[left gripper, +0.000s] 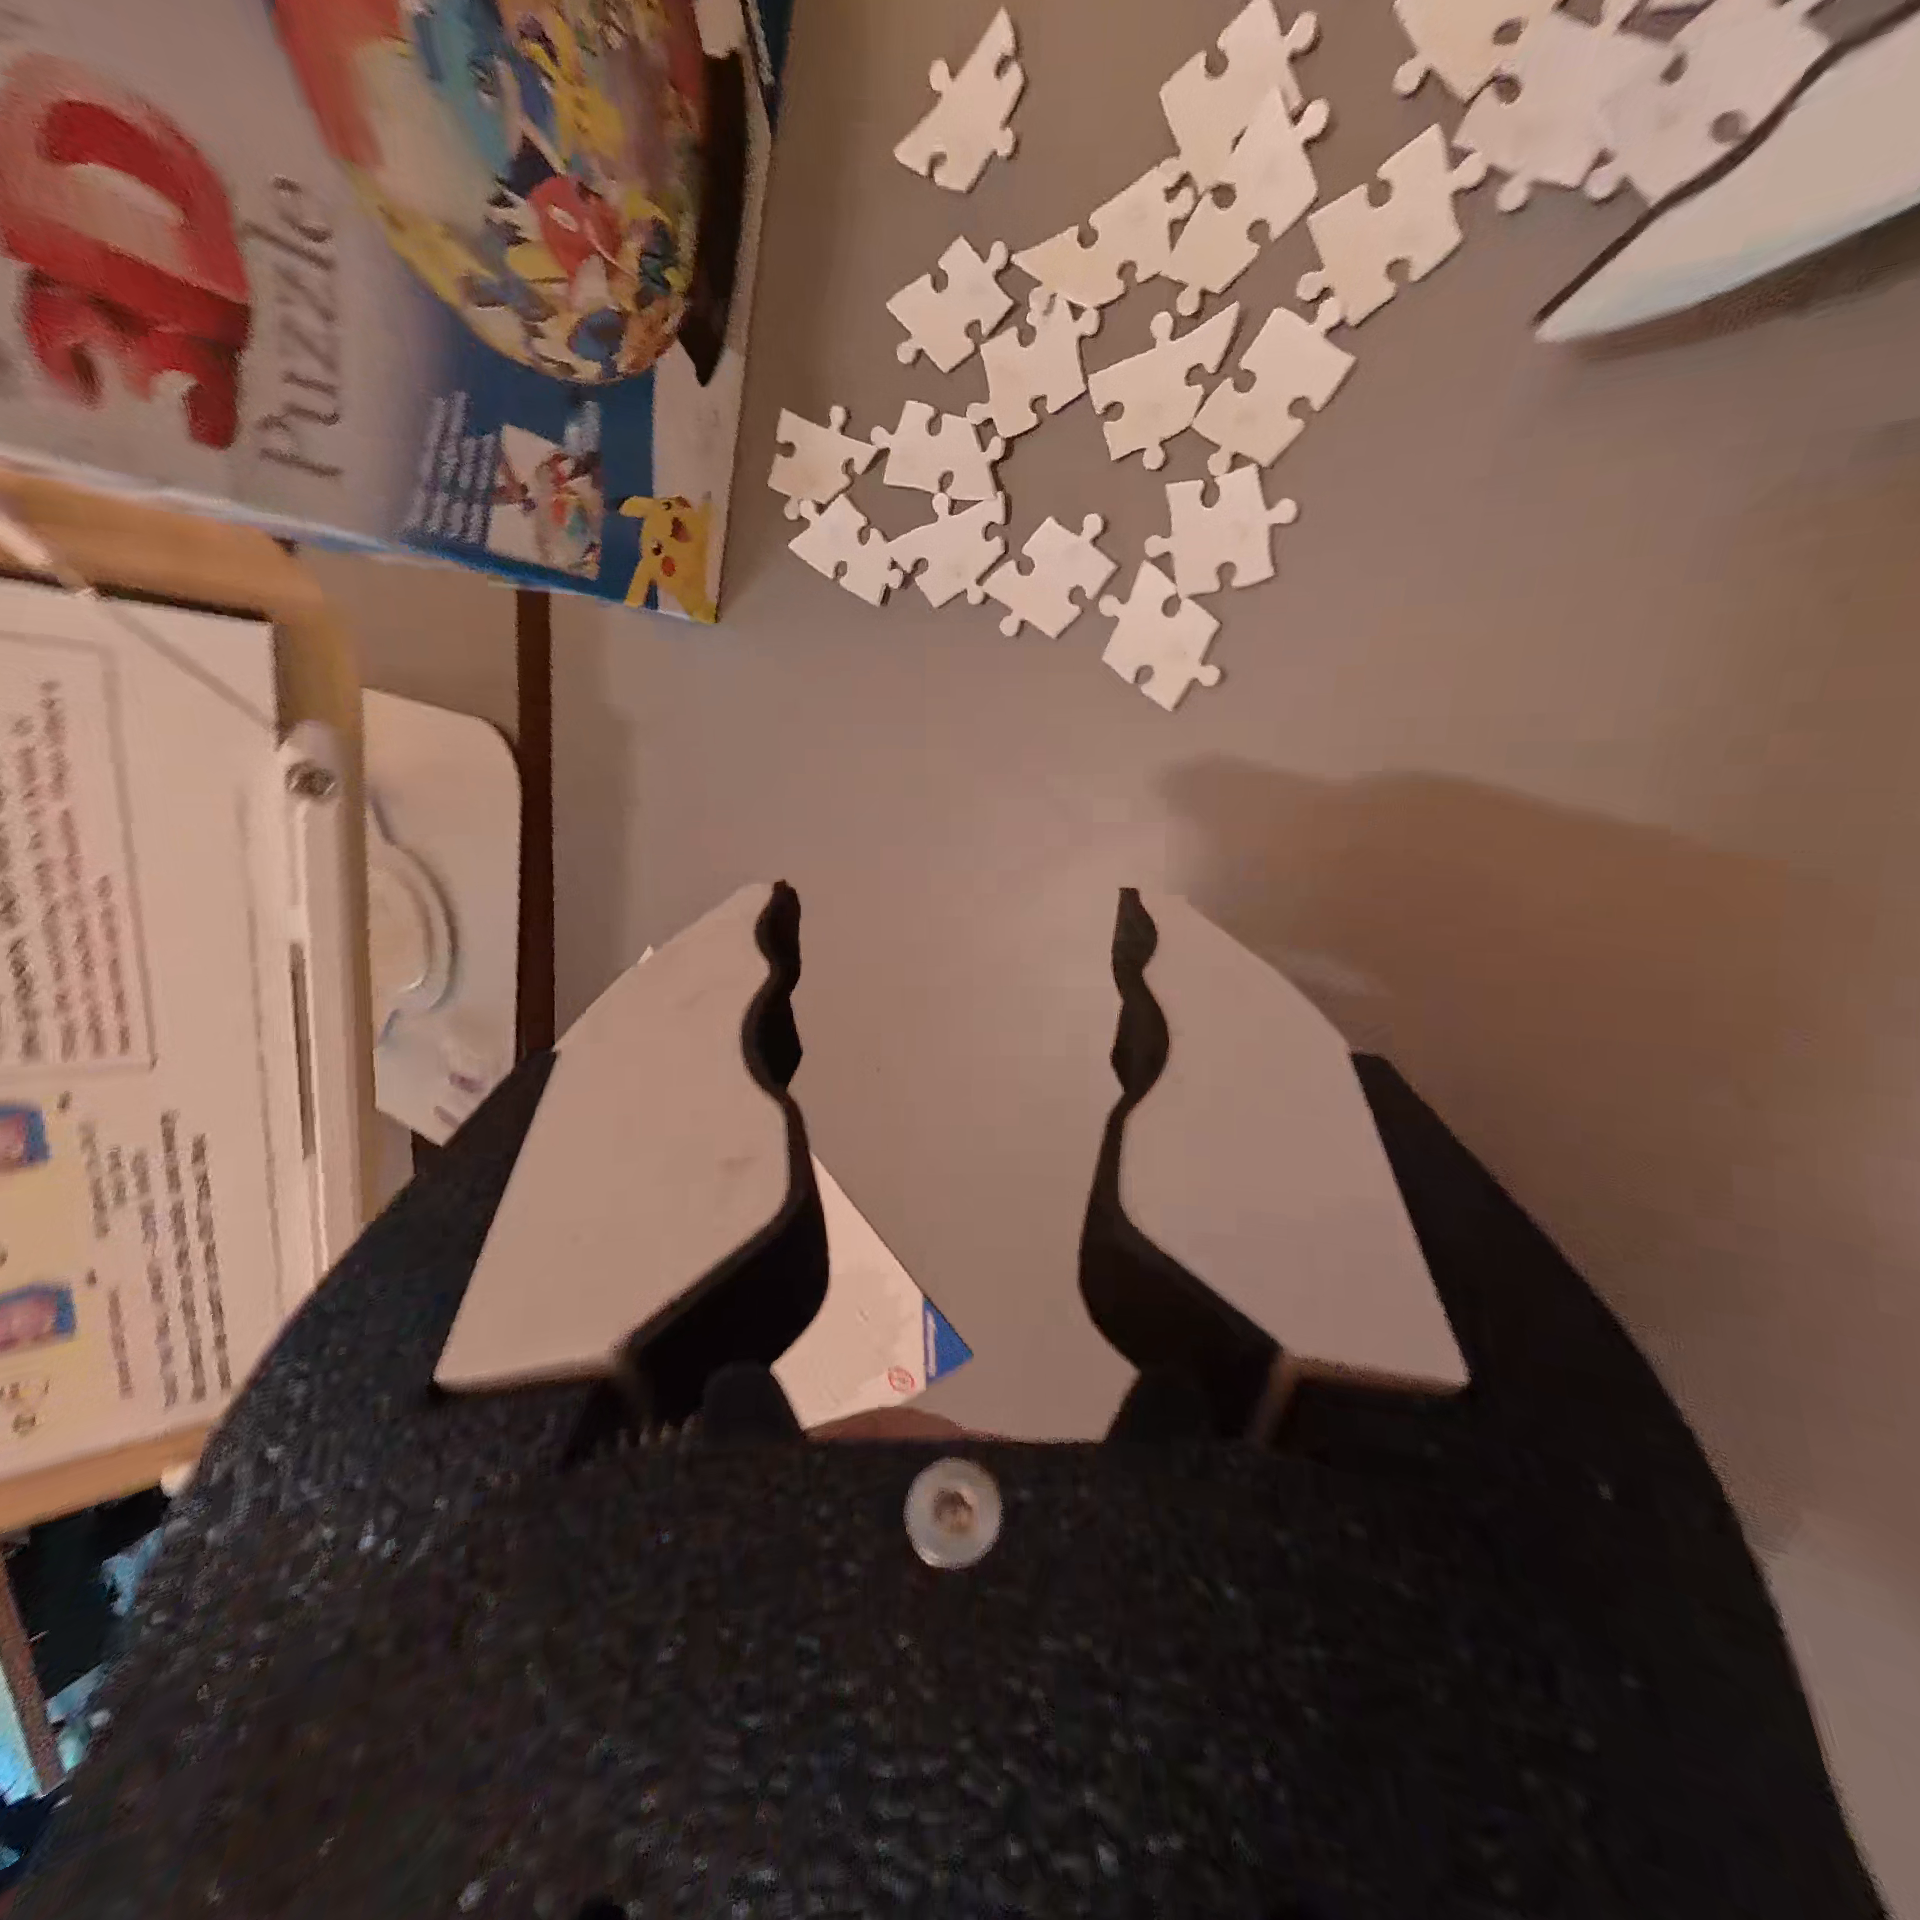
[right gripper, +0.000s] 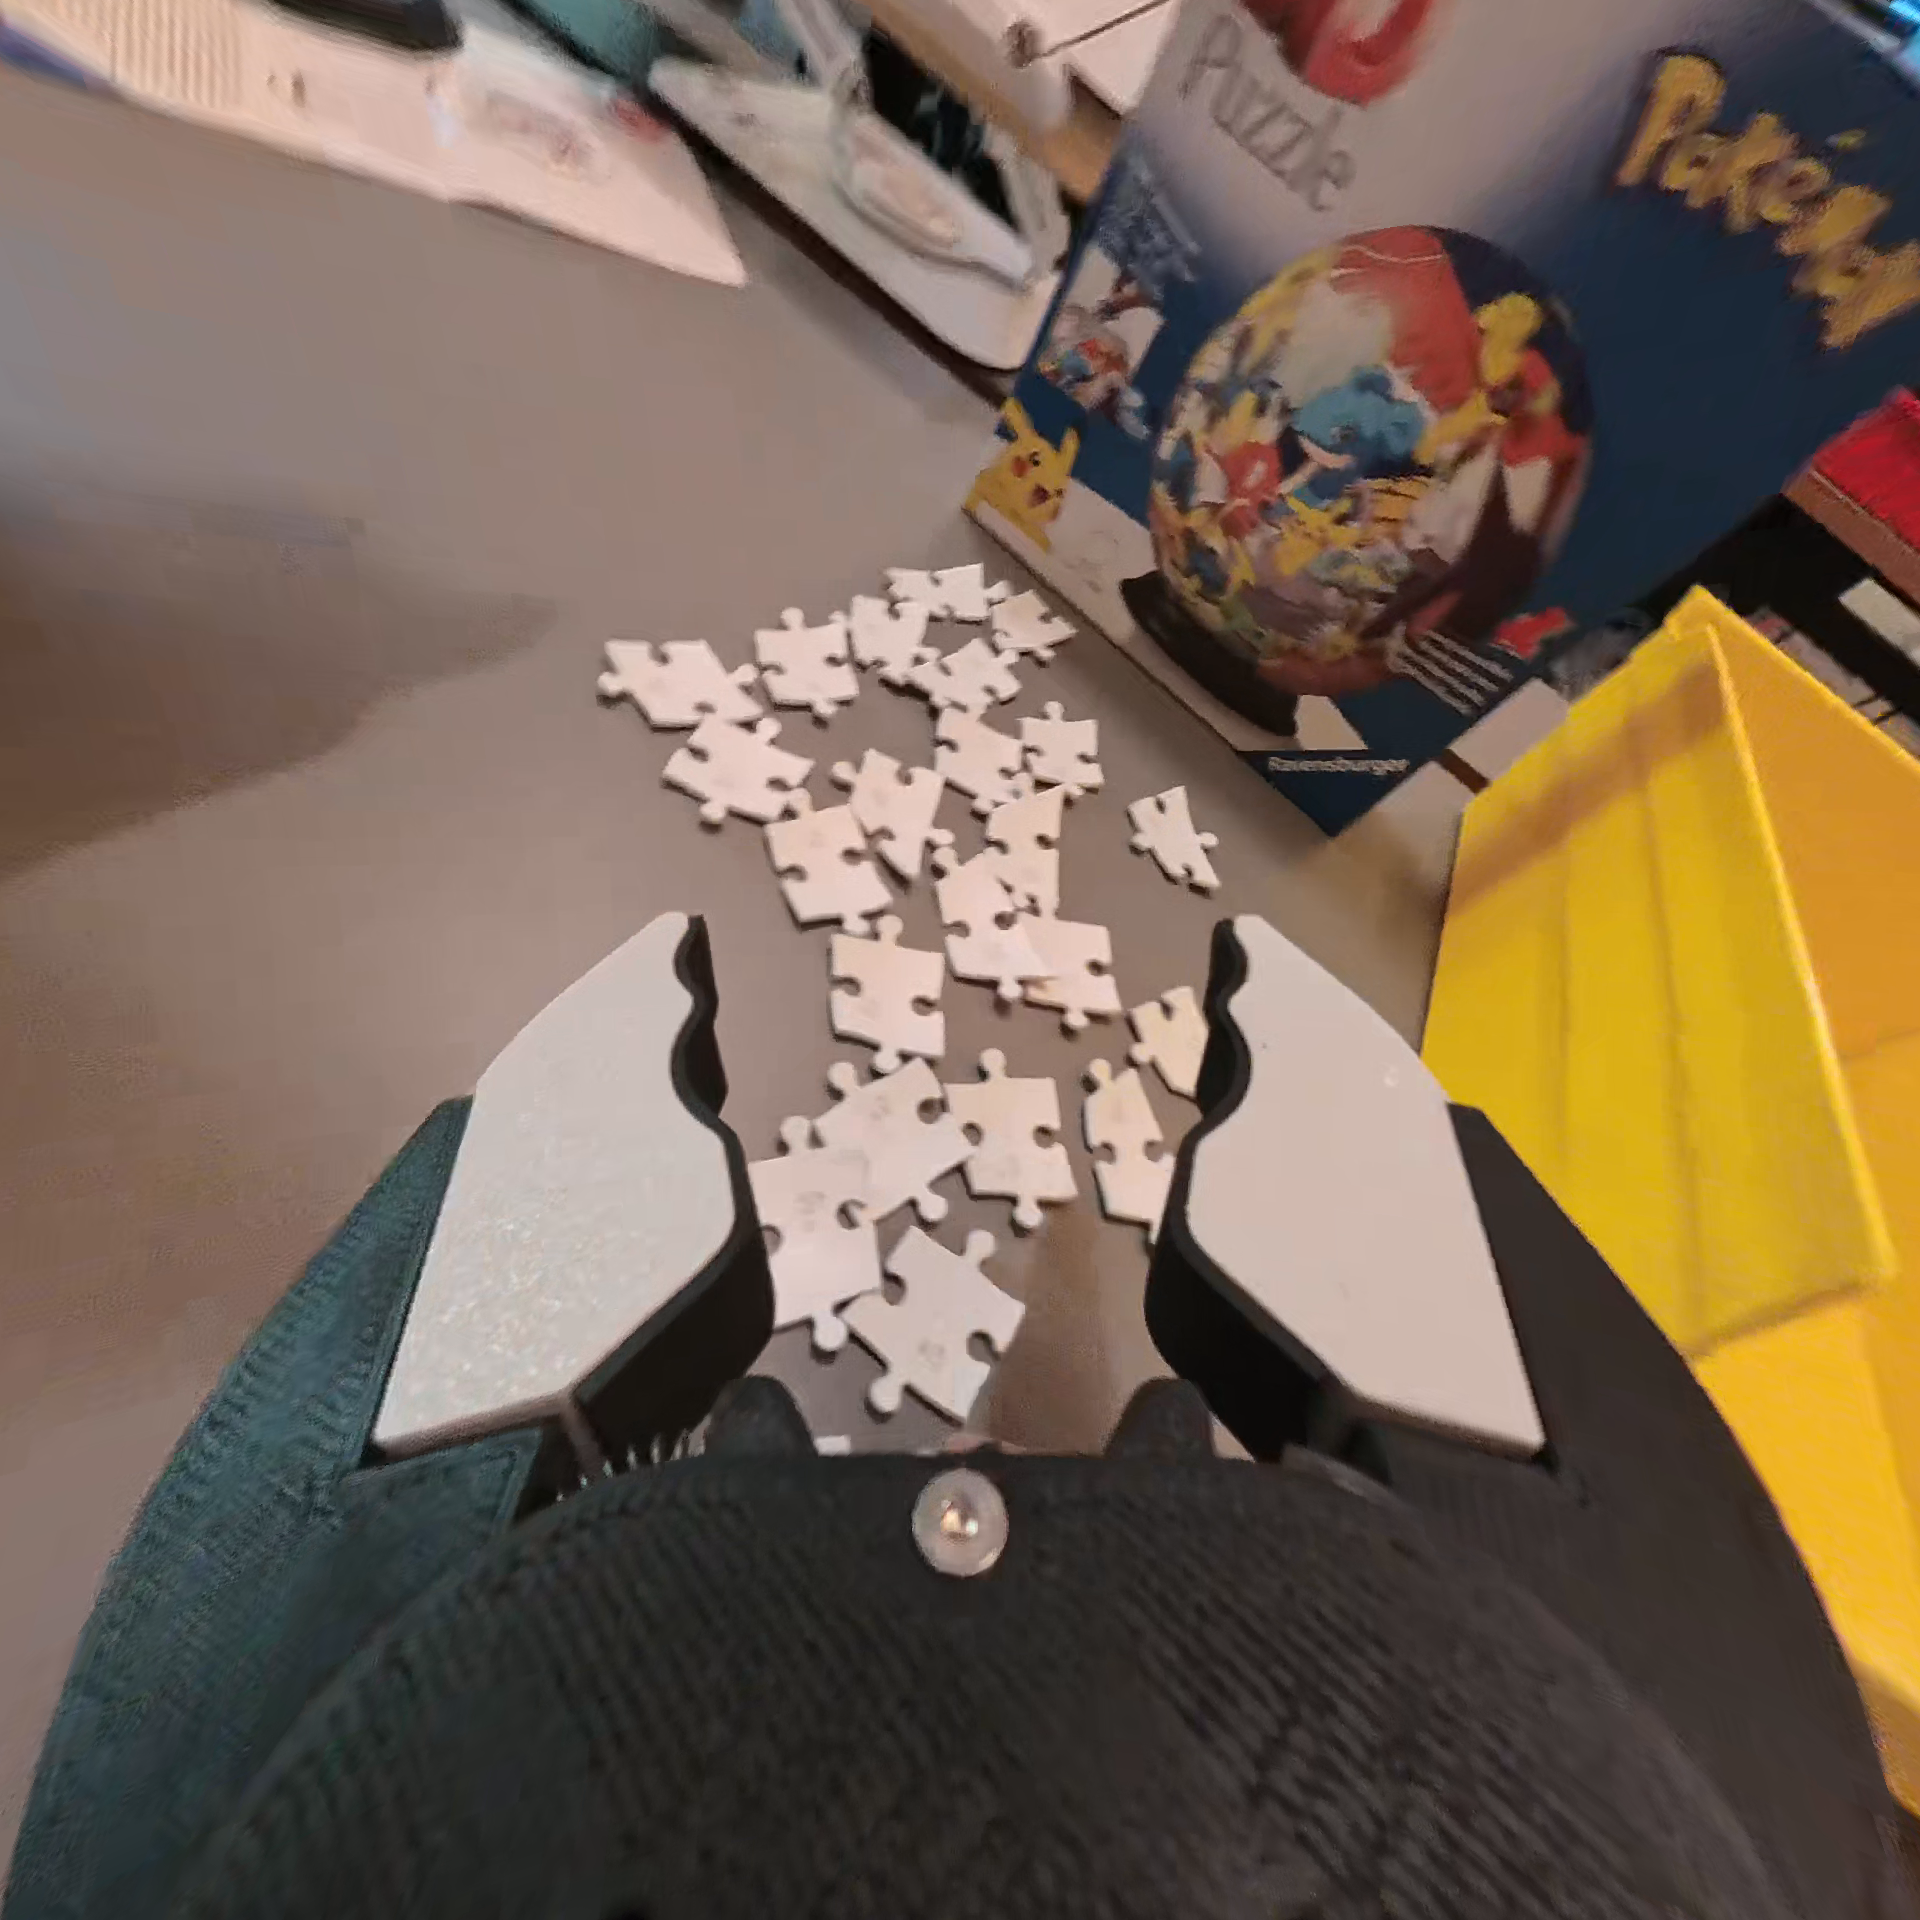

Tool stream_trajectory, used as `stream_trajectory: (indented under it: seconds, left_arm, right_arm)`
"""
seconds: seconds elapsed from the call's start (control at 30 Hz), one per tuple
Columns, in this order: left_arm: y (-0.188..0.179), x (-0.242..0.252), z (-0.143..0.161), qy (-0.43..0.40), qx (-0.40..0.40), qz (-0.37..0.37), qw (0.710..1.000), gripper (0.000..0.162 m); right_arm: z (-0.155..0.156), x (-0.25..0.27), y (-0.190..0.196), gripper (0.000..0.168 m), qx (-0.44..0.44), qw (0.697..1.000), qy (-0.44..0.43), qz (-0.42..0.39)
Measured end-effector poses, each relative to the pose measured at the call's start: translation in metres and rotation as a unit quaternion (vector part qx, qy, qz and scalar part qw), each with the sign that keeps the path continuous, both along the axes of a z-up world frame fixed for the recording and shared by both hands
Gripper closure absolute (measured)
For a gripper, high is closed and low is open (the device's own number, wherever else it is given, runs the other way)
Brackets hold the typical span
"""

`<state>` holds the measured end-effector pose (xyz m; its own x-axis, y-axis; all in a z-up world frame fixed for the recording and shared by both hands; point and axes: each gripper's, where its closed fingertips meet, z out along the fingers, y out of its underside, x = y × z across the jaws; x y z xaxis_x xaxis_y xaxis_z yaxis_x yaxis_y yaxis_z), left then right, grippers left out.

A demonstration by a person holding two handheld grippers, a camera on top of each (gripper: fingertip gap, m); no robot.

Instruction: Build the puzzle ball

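Grey table (right gripper: 312,727) carries loose pieces (right gripper: 894,997) lying white side up beside the box (right gripper: 1403,468). Both the left gripper (left gripper: 956,904) and right gripper (right gripper: 961,935) gape wide, empty. Pieces probably handle light, thin and slick; pinch one by its edge.

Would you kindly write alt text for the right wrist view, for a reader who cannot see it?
An open, empty hand-held gripper hovers over loose white puzzle pieces lying blank side up on a grey table. A puzzle box stands beyond them, and a yellow bin sits to the right.
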<state>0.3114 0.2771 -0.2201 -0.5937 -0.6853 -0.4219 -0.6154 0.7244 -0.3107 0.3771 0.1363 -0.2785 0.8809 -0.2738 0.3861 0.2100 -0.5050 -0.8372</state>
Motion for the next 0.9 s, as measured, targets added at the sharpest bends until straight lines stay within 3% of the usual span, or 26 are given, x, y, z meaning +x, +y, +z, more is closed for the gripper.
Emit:
stream_trajectory:
  seconds: [0.03,0.23,0.4,0.6,0.8,0.9]
  left_arm:
    - [0.001,0.010,-0.009,0.016,0.004,0.000,1.000,0.106]
    - [0.011,0.057,-0.057,0.076,-0.016,0.038,0.996,0.109]
    - [0.014,0.082,-0.077,0.084,-0.060,0.077,0.992,0.111]
    - [0.015,0.094,-0.082,0.096,-0.063,0.079,0.990,0.114]
    - [0.016,0.133,-0.080,0.027,-0.127,0.176,0.976,0.116]
    - [0.007,0.147,-0.080,-0.002,-0.149,0.171,0.974,0.115]
  right_arm:
    - [0.006,0.004,-0.004,0.081,0.025,1.000,0.014,-0.006]
    - [0.026,0.025,-0.022,0.081,0.084,0.995,0.027,-0.042]
    - [0.039,0.035,-0.032,0.083,0.114,0.991,0.026,-0.067]
    - [0.047,0.044,-0.040,0.088,0.129,0.988,0.018,-0.083]
    - [0.040,0.047,-0.041,0.088,0.119,0.988,0.035,-0.090]
    - [0.038,0.050,-0.045,0.089,0.116,0.988,0.035,-0.094]
